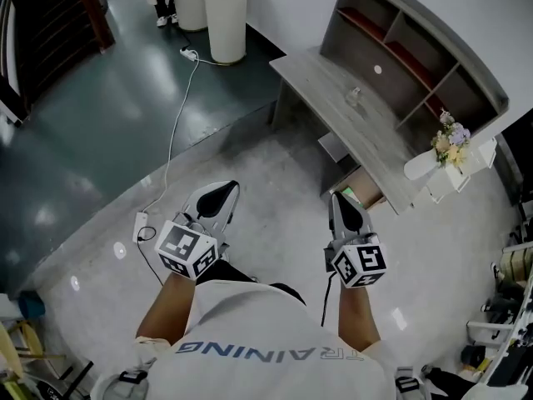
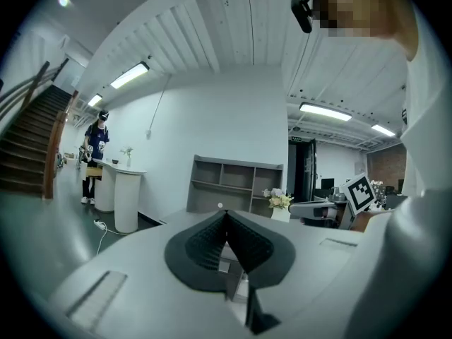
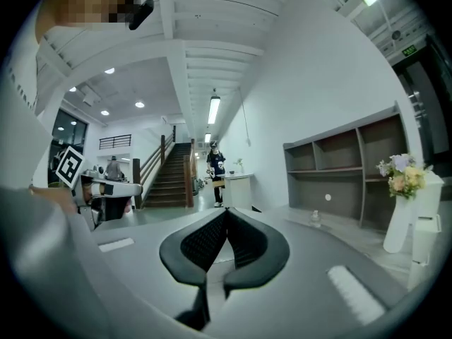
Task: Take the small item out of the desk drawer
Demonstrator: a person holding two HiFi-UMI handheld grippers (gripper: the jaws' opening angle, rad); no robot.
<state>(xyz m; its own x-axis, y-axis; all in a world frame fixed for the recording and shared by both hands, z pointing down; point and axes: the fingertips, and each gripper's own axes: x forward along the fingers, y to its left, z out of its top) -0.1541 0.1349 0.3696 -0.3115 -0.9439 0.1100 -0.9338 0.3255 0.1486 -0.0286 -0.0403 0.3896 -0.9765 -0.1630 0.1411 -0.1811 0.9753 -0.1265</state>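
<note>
- Head view: your left gripper [image 1: 218,198] and right gripper [image 1: 344,205] are both pinched shut, holding nothing.
- At 1 o'clock: desk [image 1: 350,115], drawer [image 1: 365,188] beneath; small item unseen.
- Nothing done yet; reach, retrieve.

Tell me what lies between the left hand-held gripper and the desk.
Nothing: in the head view, only bare pale floor separates the left hand-held gripper from the desk. The white cable runs further off to the left.
</note>
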